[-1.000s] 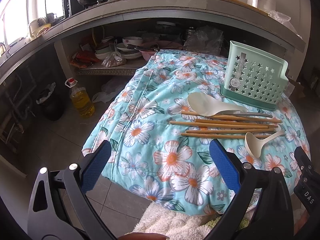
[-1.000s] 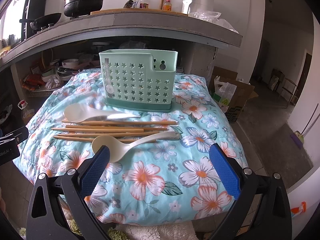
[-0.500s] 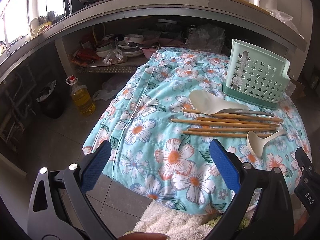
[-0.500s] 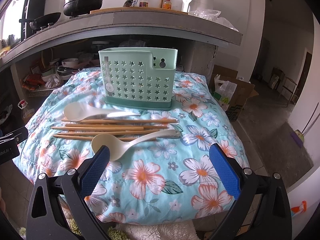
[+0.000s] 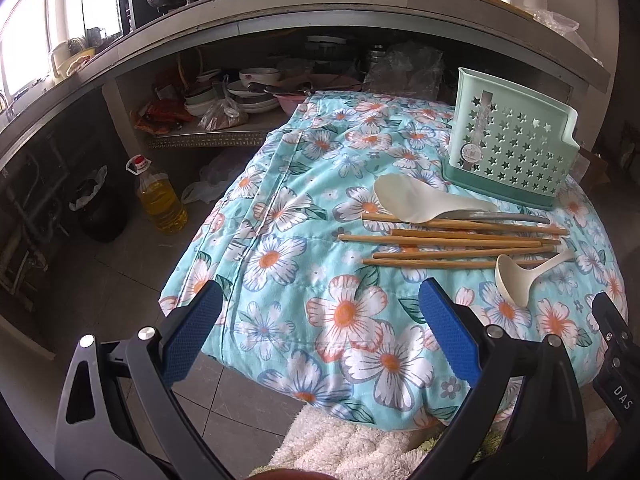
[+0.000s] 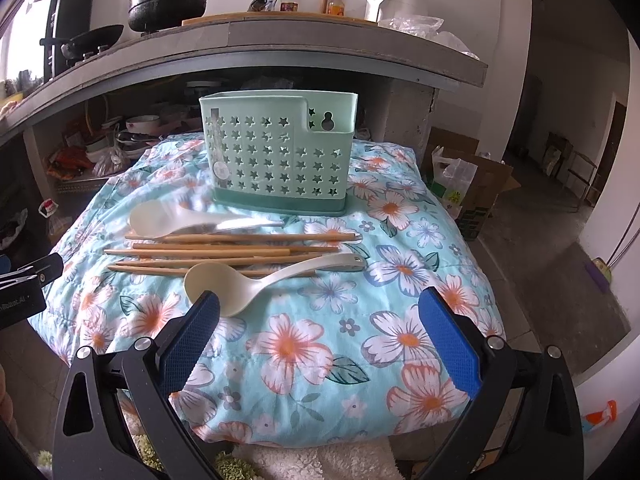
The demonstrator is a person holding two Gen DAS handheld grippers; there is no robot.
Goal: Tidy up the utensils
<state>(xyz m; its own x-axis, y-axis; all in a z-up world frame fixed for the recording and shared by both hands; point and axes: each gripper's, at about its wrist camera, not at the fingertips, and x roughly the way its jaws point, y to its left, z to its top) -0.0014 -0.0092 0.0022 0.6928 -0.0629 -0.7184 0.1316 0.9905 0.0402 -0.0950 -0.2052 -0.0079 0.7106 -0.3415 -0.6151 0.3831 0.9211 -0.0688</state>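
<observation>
A mint green utensil holder (image 6: 278, 152) (image 5: 508, 148) with star cut-outs stands upright at the back of a floral cloth-covered table (image 6: 304, 344) (image 5: 304, 208). In front of it lie a white rice paddle (image 6: 168, 216) (image 5: 412, 198), several wooden chopsticks (image 6: 224, 250) (image 5: 448, 242) and a cream ladle (image 6: 224, 286) (image 5: 514, 278). My right gripper (image 6: 320, 336) is open, low at the near edge, its left pad just in front of the ladle bowl. My left gripper (image 5: 320, 332) is open over the table's near left corner, with nothing between its fingers.
A concrete counter (image 6: 280, 40) with pots and bottles overhangs the table. Shelves under it hold bowls (image 5: 256, 92). An oil bottle (image 5: 160, 196) and a black bin (image 5: 96, 208) stand on the floor at left. A cardboard box with a bag (image 6: 468, 184) is at right.
Both grippers have drifted slightly; the utensils and holder appear a little lower and closer in the right wrist view. Nothing was touched, and both grippers stayed open.
</observation>
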